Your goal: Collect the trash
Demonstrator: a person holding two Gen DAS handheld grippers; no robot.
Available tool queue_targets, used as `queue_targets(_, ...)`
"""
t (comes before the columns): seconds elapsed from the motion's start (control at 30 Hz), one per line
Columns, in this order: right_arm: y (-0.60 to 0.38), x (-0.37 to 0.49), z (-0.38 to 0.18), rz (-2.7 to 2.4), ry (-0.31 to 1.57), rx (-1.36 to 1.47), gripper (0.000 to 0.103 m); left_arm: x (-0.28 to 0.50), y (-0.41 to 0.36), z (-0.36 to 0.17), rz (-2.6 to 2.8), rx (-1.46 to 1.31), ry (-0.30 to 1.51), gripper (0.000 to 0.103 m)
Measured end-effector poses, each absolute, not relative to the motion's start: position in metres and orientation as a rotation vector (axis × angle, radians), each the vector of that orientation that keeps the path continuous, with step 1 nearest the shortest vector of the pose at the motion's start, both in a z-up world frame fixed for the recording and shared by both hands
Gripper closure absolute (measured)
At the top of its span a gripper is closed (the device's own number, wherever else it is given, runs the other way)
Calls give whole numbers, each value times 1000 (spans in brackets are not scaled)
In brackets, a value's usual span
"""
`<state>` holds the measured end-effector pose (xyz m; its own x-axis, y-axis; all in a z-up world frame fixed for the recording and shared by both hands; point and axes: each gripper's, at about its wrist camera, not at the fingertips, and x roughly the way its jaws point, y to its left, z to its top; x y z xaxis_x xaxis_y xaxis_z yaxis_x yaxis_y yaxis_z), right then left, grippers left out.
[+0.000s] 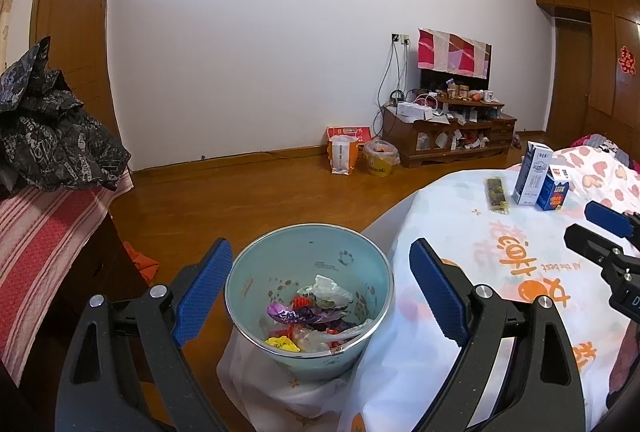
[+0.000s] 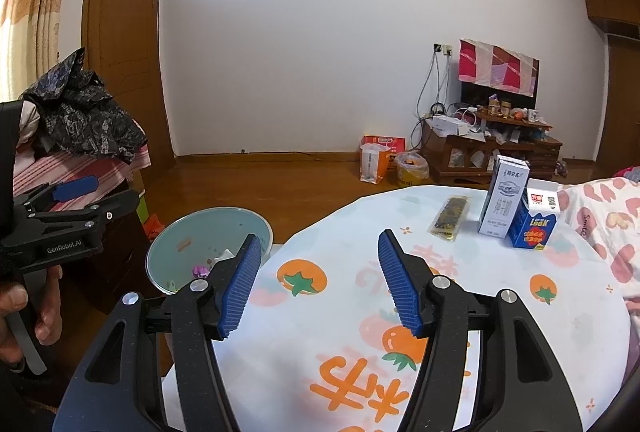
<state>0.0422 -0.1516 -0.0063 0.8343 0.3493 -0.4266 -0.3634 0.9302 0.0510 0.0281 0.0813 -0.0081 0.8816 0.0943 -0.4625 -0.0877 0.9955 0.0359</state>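
Left gripper (image 1: 320,292) hovering over the bin (image 1: 310,296), jaws spread wide and empty, wrappers (image 1: 312,320) heaped at the bottom between them. Right gripper (image 2: 316,284) above the table (image 2: 480,312), jaws spread with nothing pinched. Well ahead of them: snack bar (image 2: 450,218), tall carton (image 2: 505,196) and blue box (image 2: 534,218) touching, all upright but the bar.

"look" on blue carton (image 2: 533,222); "genrobot.ai", left gripper (image 2: 76,188)

Both wrist views face the table (image 2: 440,312) – bin (image 1: 308,296) shared.
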Motion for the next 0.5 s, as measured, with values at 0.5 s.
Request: queue_targets(0.5, -154, 43, -6, 363, 441, -27, 42, 29, 81, -11, 104, 20, 483, 15)
